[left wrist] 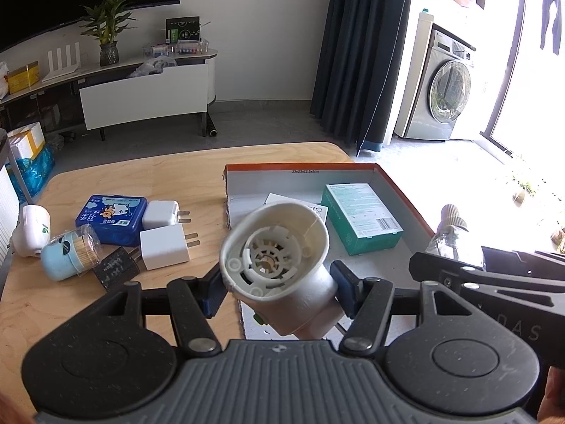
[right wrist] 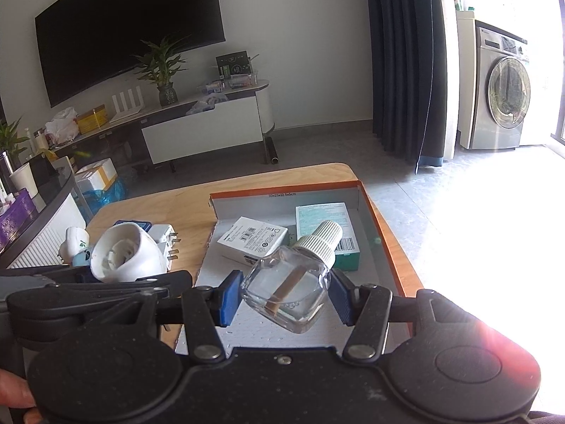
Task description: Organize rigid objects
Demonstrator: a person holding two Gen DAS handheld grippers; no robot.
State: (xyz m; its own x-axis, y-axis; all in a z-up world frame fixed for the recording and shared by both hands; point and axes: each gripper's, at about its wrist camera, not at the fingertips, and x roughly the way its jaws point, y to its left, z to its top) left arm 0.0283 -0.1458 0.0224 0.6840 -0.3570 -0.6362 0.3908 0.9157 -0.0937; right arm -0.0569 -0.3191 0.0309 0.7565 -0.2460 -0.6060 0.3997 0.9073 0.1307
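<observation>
The left gripper is clamping a white plastic housing while the right gripper is pinching a clear bottle, both hanging over the near end of the orange-rimmed box ahead, so lowering and releasing probably comes next.

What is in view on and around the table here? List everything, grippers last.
table: 1, light wood, under everything
box: 1, orange outside, grey inside, table's right
carton: 1, teal, in box
flat carton: 1, white, in box
chargers: 2, white, left of box
case: 1, blue, behind chargers
toothpick jar: 1, pale blue, table's left
left gripper: black, fingers on white plug-in housing
right gripper: black, fingers on clear bottle
</observation>
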